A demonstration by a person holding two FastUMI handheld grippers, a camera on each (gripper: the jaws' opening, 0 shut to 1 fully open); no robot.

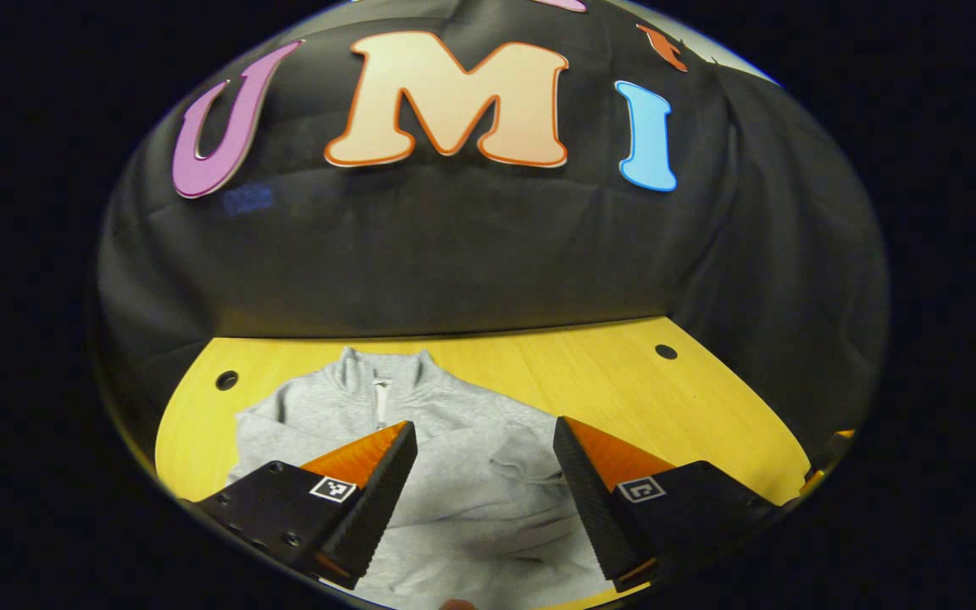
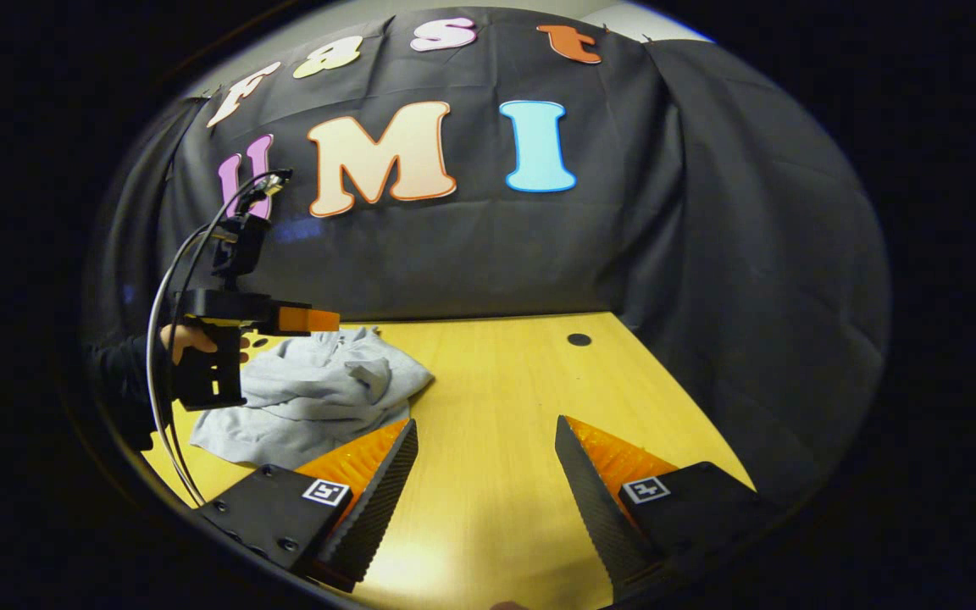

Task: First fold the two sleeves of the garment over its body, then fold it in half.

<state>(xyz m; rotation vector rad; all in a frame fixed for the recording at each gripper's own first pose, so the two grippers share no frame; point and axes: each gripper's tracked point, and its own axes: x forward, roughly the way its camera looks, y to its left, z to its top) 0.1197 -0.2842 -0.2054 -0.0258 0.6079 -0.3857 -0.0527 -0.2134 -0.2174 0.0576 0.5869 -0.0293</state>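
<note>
Garment [image 1: 471, 474]: grey, sleeves folded across body; halving left.
Left gripper [image 1: 484, 487]: above garment, spread, empty.
Right gripper [image 2: 488, 487]: beside garment, spread, empty.

garment [image 1: 471, 474] hem: cut off by edge | sleeve ends: behind jaws

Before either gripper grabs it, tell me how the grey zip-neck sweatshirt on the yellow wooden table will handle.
The grey zip-neck sweatshirt is probably floppy: it lies rumpled in soft folds. Pinched at one spot, it would likely drape and trail. Pushed, it would likely bunch rather than slide whole.
</note>
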